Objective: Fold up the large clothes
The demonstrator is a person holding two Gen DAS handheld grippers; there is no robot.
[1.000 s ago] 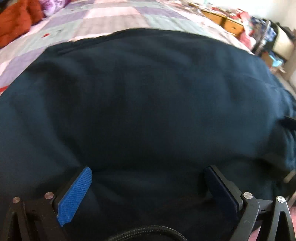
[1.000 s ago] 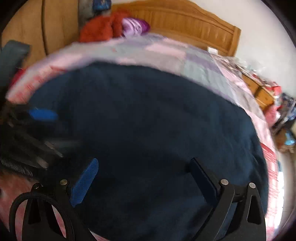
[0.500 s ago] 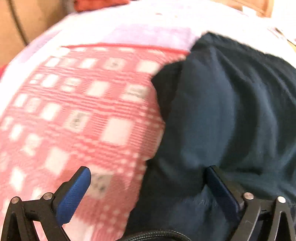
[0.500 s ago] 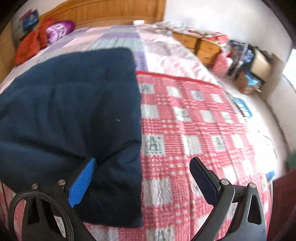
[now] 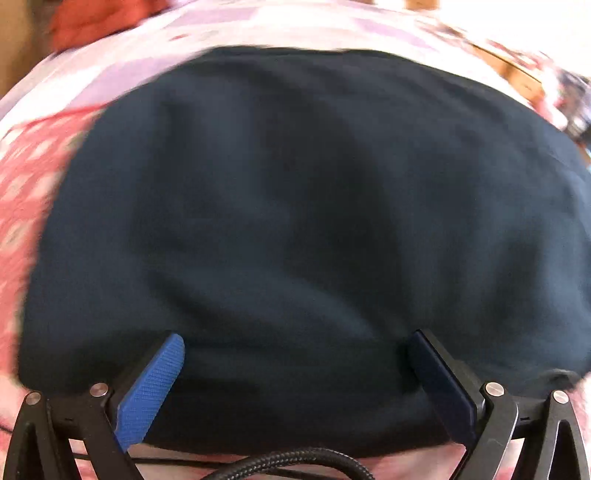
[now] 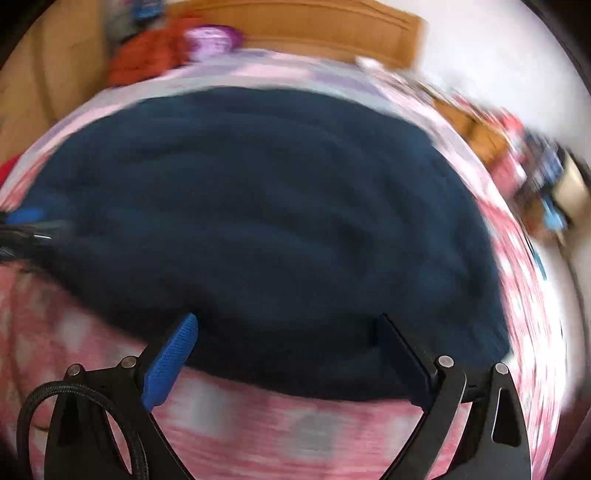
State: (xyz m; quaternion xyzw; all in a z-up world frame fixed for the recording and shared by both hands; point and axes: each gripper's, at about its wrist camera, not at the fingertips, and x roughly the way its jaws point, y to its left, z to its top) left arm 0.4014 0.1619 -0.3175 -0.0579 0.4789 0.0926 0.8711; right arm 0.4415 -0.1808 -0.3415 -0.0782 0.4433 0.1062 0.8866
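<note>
Both grippers are swinging back over the dark blue garment (image 5: 295, 221) after pointing off at its side edges half a second ago. It's lying folded on the pink checked bedspread (image 6: 277, 435); maybe one fold left. Left gripper (image 5: 295, 354) and right gripper (image 6: 288, 332) are gaping, empty. Only the right view is showing the headboard (image 6: 314, 26).

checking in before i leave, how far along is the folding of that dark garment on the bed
Done: the dark navy garment lies on the pink checked bedspread as one broad, compact slab with neat edges, so it looks folded at least once. In hand: nothing; the left gripper and right gripper both have jaws spread wide at its near edge. Left: probably another fold, though blur hides the layers.
</note>
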